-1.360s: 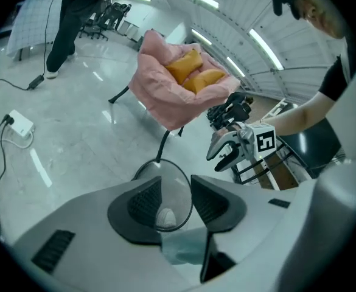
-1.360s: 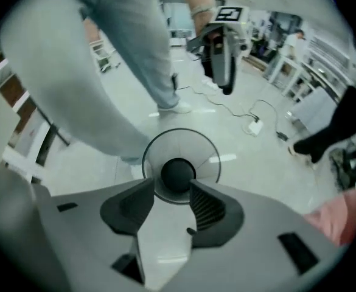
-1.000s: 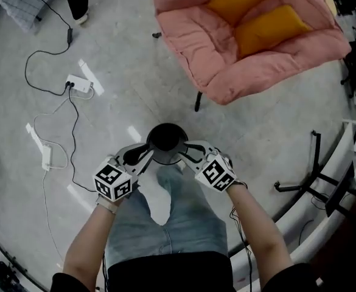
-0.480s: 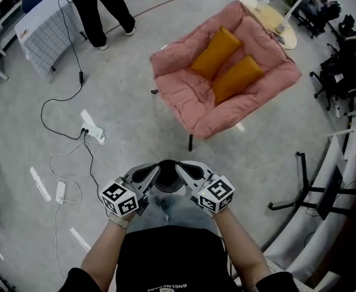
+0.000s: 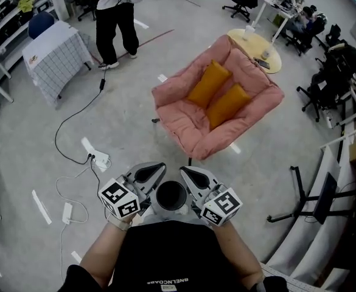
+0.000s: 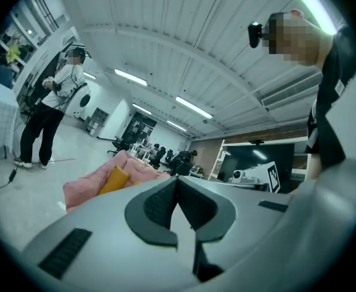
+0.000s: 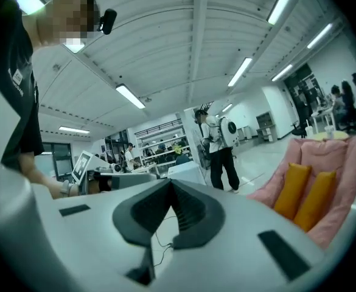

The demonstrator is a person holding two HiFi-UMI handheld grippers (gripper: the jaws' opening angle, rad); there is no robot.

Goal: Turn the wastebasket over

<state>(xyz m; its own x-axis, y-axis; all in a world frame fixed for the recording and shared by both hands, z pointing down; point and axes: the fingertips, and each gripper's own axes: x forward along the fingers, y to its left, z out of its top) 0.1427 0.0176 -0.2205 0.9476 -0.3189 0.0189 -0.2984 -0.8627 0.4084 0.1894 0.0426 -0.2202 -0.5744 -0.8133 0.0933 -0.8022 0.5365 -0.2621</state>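
A pink armchair point(image 5: 190, 123) stands ahead of the right gripper point(image 5: 185, 170). A power strip point(image 5: 99, 159) lies ahead-left of the left gripper point(image 5: 159, 166).

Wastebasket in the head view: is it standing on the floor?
No, the left gripper and right gripper hold the wastebasket at chest height.

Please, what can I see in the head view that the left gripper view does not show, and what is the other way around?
Only the head view: the dark wastebasket between the left gripper and the right gripper, and the white power strip on the floor.
Only the left gripper view: the ceiling lights, and, up close, the left gripper's jaws together with nothing visible between them.
Both: the pink chair with orange cushions, and the standing person.
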